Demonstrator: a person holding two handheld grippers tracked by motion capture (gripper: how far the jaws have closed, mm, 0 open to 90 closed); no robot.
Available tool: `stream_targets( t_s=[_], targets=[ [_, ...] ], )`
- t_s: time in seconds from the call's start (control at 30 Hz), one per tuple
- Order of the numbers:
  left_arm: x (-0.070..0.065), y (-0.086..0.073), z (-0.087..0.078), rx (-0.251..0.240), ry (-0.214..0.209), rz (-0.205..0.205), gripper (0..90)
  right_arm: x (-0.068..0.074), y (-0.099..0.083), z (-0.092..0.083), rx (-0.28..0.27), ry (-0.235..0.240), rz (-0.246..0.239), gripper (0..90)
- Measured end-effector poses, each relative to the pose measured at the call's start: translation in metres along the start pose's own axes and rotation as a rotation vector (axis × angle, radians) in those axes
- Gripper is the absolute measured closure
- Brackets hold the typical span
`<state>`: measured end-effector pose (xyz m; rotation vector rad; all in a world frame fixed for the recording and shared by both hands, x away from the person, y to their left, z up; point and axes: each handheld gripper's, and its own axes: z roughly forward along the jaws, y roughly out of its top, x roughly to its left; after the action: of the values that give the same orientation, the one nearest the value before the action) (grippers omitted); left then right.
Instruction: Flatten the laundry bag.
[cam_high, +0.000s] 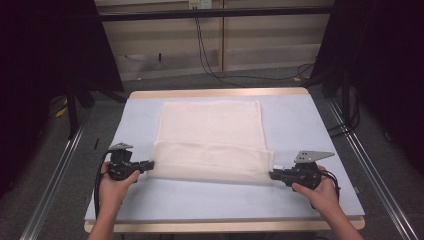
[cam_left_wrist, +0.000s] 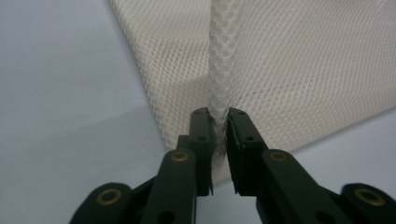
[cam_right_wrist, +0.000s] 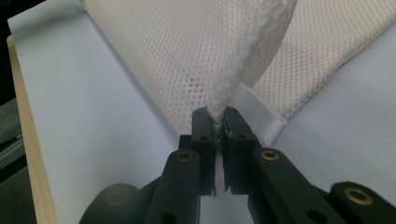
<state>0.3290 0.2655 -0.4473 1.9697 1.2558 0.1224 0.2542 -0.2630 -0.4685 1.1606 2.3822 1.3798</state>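
While I am going through the views one by one, these lines are what I am reading off them.

High view: I am looking down on a cream mesh cloth (cam_high: 210, 140) lying on the pale bench (cam_high: 300, 125), its near part folded over into a doubled band along the front.
High view, claws: I am holding the left claw (cam_high: 150, 164) at the band's left end and the right claw (cam_high: 271, 174) at its right end, each one touching the fabric.
Left gripper view: I am seeing the left claw (cam_left_wrist: 218, 122) with a bunched ridge of mesh (cam_left_wrist: 224, 60) standing between its jaws; the jaws are sitting slightly apart lower down, and the tips are pinching the cloth.
Right gripper view: I am seeing the right claw (cam_right_wrist: 215, 120) clamped on a gathered corner of the mesh (cam_right_wrist: 243, 65), the jaws almost together.
Handling: I am judging the cloth light, soft and floppy, so it will sag between the two claws.
Where to hold: I am favouring the doubled corners, where the open weave is giving the pads more to bite.
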Motion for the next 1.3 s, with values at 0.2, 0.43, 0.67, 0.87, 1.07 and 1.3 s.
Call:
stream_targets(
  t_s=[0.2,0.43,0.67,0.87,1.07,1.3],
  targets=[
    [0.001,0.013,0.01,-0.03,-0.005,-0.014,56.0,0.0,0.0,0.0,0.005,0.003,-0.007,84.6],
    [-0.003,0.023,0.023,-0.07,-0.067,0.019,58.7,0.0,0.0,0.0,0.008,0.003,-0.012,84.6],
    [-0.008,0.013,0.013,0.02,-0.092,0.054,82.9,0.002,0.001,-0.001,0.012,-0.01,-0.003,83.0],
    [-0.005,-0.001,0.001,0.036,-0.134,0.04,83.2,0.0,0.001,-0.007,0.011,-0.012,0.016,78.7],
    [-0.006,0.0,0.001,0.042,-0.121,0.057,83.0,-0.007,-0.004,-0.021,0.022,-0.008,-0.008,78.5],
    [-0.006,0.0,0.002,0.043,-0.13,0.061,82.8,-0.02,-0.005,-0.036,-0.024,-0.081,0.03,85.6]
  ],
)
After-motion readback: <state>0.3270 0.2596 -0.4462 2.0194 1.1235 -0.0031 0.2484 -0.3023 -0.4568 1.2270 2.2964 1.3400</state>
